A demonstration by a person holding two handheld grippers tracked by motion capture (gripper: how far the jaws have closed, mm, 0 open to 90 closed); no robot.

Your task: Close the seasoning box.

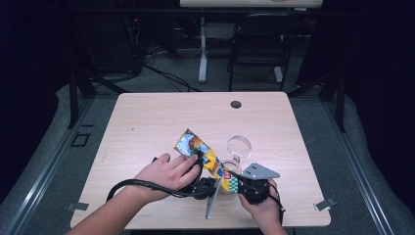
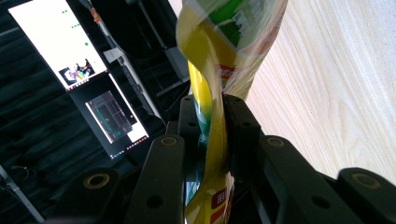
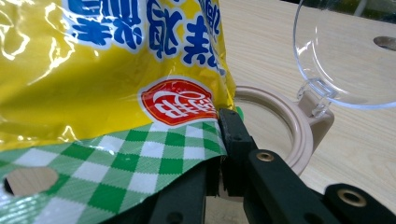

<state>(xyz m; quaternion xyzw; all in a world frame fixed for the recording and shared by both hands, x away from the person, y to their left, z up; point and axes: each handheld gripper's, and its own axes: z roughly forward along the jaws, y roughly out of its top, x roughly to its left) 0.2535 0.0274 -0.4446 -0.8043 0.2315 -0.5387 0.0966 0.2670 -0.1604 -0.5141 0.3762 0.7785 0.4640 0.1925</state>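
Table (image 1: 147,122) near edge, right of middle | yellow snack bag (image 1: 205,159) held off the table between both hands | left hand-held gripper (image 2: 212,116) pinching bag's twisted middle | right hand-held gripper (image 3: 219,140) pinching bag's green-checked end | jar (image 3: 299,135) with clear flip lid (image 3: 345,60) open, just beside bag.

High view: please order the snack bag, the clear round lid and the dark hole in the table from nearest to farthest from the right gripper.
1. Snack bag: clamped in the right gripper, stretching up-left.
2. Clear round lid: just behind the gripper, standing open.
3. Dark hole: near the table's far edge.
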